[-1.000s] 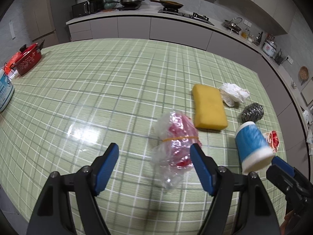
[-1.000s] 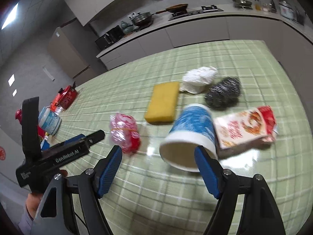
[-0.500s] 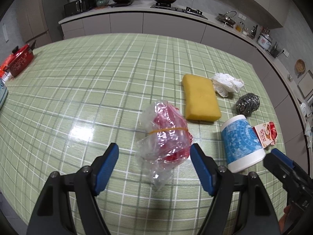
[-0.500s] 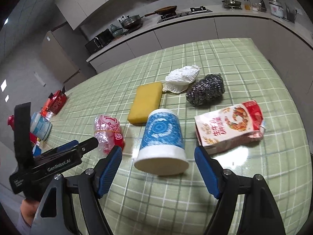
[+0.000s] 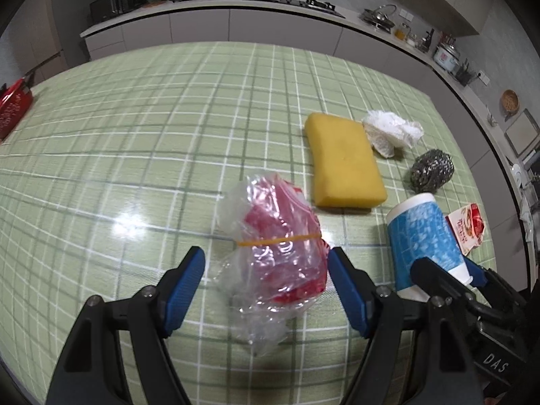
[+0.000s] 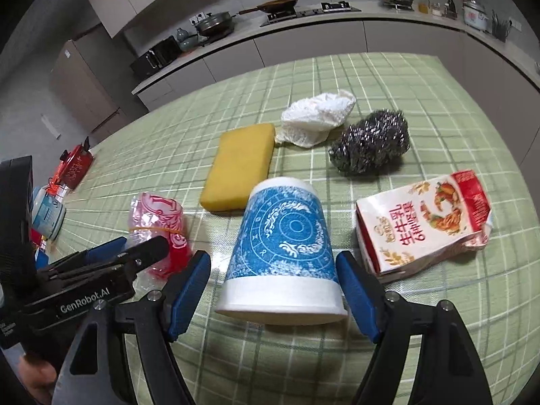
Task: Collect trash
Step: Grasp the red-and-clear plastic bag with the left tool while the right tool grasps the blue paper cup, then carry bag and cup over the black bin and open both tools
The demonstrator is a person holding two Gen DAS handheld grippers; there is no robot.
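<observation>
Presently both claws stand open on approach: the left claw (image 5: 265, 288) straddles the bag (image 5: 275, 246), the right claw (image 6: 273, 295) the cup (image 6: 283, 256), both lying on the desk (image 5: 135, 135). Next: close squarely, then lift.

Left gripper (image 6: 101, 256) body — white "GenRobot.AI". Right gripper (image 5: 472, 276) body — "DAS", rest cut off. Snack box (image 6: 423, 222) near the table's right edge — Chinese lettering, too distorted to read reliably.
</observation>
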